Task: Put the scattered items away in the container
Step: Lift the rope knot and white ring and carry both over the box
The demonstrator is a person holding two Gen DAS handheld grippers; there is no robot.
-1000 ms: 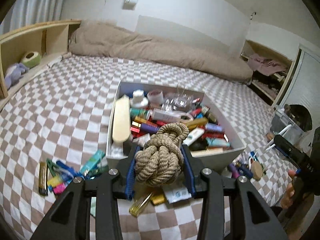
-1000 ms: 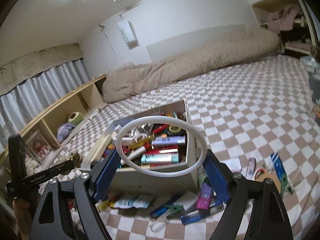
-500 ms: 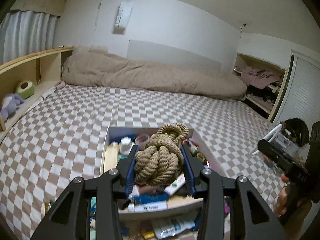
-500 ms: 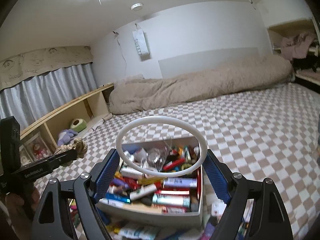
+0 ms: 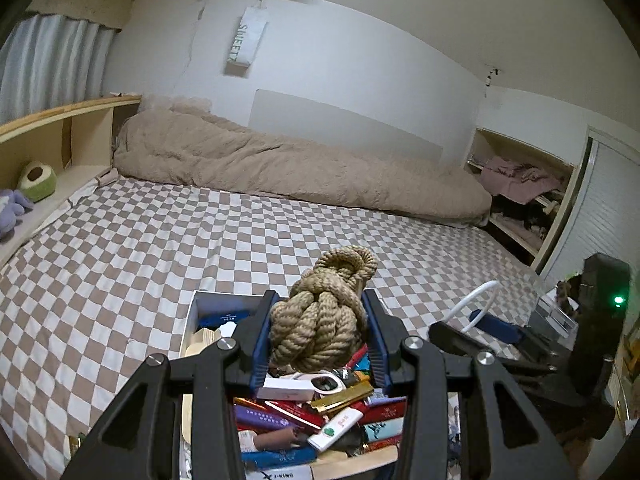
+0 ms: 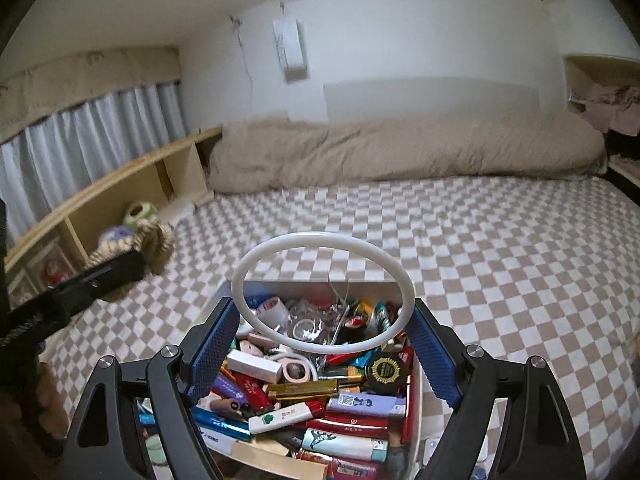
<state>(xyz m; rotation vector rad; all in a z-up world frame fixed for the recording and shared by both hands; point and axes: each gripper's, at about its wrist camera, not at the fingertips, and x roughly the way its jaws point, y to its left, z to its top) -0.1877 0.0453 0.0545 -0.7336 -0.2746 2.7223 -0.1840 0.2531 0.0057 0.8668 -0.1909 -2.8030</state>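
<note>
My left gripper (image 5: 318, 336) is shut on a tan knotted rope ball (image 5: 324, 312), held above the white box (image 5: 191, 320) full of small items. In the right wrist view my right gripper (image 6: 322, 330) is shut on a white plastic ring (image 6: 280, 242), its blue pads (image 6: 212, 344) pressing the ring's two sides, over the same box (image 6: 316, 277). The left gripper with the rope ball (image 6: 154, 246) shows at the left of that view. The right gripper and its ring (image 5: 474, 300) show at the right of the left wrist view.
The box sits on a brown-and-white checkered bed cover (image 5: 160, 248). A beige duvet (image 5: 280, 168) lies along the far wall. A wooden shelf (image 5: 60, 136) with plush toys runs along the left. Shelves with clothes (image 5: 520, 184) stand at the right.
Both grippers have risen and moved forward over the box, each keeping its object. The loose items on the cover in front of the box have dropped out of view.
</note>
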